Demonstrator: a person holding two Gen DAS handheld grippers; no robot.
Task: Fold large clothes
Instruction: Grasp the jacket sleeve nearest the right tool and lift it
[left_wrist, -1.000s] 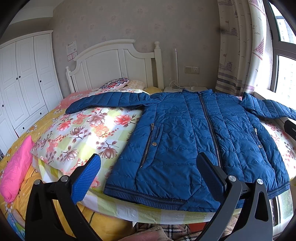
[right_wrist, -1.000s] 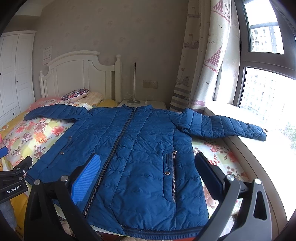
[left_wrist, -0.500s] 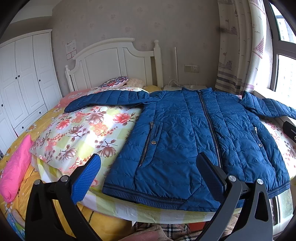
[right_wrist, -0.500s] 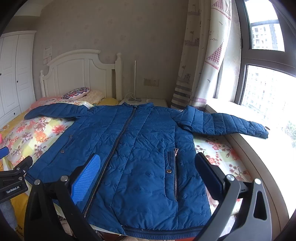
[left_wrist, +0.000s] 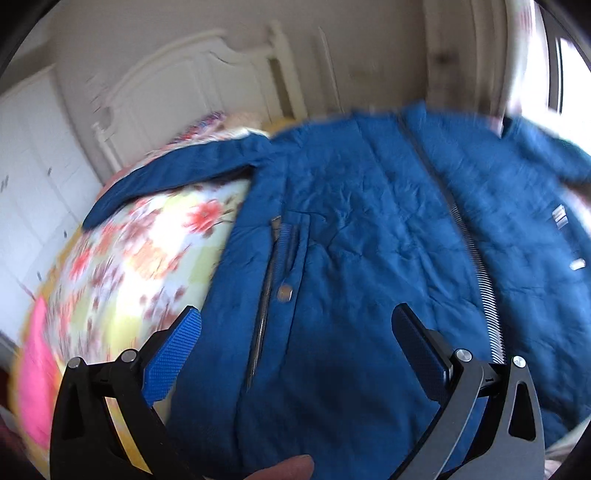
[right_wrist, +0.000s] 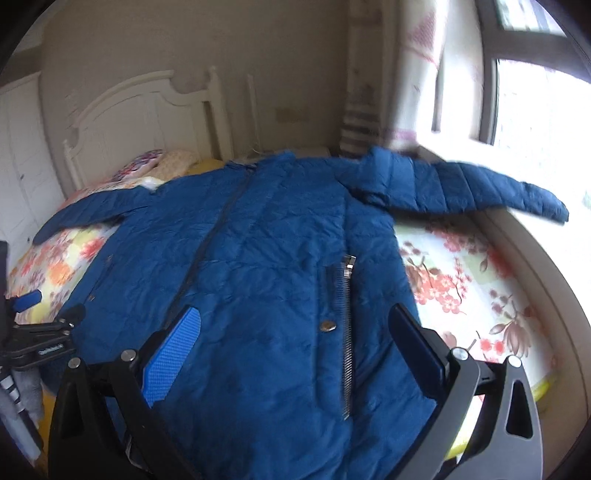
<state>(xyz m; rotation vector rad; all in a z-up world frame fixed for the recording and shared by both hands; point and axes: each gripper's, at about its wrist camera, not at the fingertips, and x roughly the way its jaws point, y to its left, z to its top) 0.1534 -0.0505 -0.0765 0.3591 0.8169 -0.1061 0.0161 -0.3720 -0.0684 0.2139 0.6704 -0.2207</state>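
Observation:
A large blue quilted jacket (left_wrist: 369, 229) lies flat, front up and zipped, on the bed, also in the right wrist view (right_wrist: 266, 266). Its sleeves spread out: one (left_wrist: 177, 177) to the left over the floral quilt, one (right_wrist: 461, 184) to the right toward the window sill. My left gripper (left_wrist: 295, 325) is open and empty, just above the jacket's lower left part by the pocket zip. My right gripper (right_wrist: 295, 325) is open and empty above the lower right part by the other pocket zip. The left gripper also shows at the left edge of the right wrist view (right_wrist: 33, 325).
The floral quilt (left_wrist: 147, 251) covers the bed. A pink pillow (left_wrist: 33, 369) lies at the left edge. The white headboard (right_wrist: 147, 110) and pillows stand at the back, white wardrobes (left_wrist: 29, 155) left, curtain and window (right_wrist: 535, 110) right.
Both grippers have moved forward and down toward the jacket, which now fills more of each view. The views are motion-blurred. Both grippers stay open.

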